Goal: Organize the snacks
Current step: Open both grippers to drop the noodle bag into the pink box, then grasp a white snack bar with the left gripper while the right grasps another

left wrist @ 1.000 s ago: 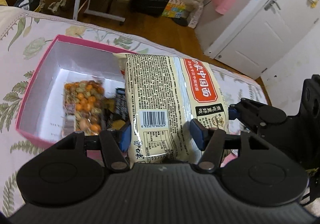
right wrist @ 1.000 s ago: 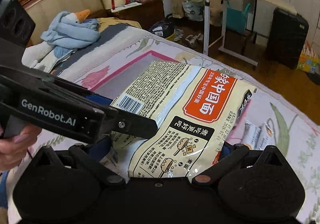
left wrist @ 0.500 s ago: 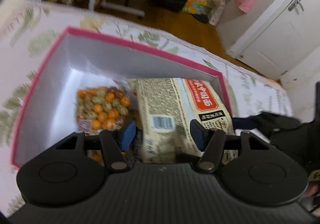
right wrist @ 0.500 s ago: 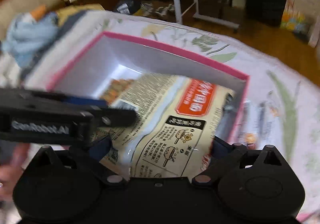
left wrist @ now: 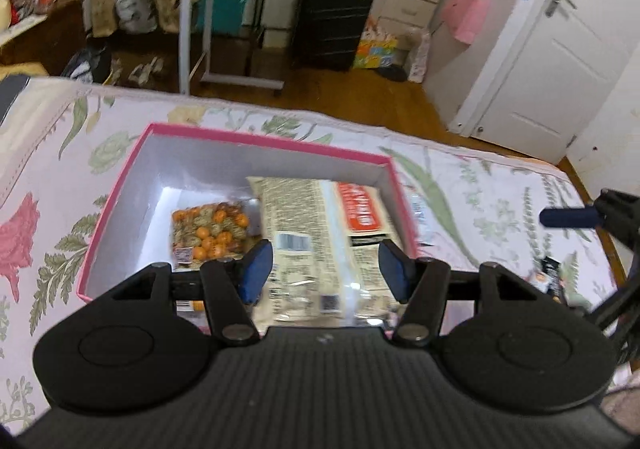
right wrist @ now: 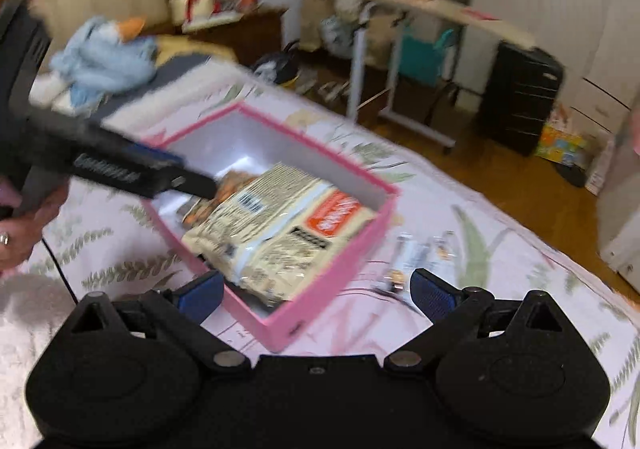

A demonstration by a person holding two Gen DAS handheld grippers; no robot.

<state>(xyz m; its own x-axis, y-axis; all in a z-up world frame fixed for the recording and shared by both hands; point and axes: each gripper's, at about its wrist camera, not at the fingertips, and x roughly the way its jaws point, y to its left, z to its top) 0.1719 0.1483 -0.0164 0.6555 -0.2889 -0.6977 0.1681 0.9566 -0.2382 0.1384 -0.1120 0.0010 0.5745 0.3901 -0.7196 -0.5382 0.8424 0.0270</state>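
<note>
Now the noodle packet (right wrist: 280,237) lies inside the pink box (right wrist: 320,301), against its wall at 3 o'clock, beside the nut snack bag (left wrist: 210,231) at 9 o'clock. Both claws are spread and hold nothing: left gripper (left wrist: 326,269) above the packet, right gripper (right wrist: 316,295) over the box's near corner. Placing looks finished; next probably comes fetching the small packets (right wrist: 420,253) on the bedspread (right wrist: 500,249) at 3 o'clock, clearing the box rim.

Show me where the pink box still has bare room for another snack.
The pink box has bare floor at its far-left corner, between the walls and the mixed-nut pack. The right half is crowded: the noodle bag fills it to the right wall.
</note>
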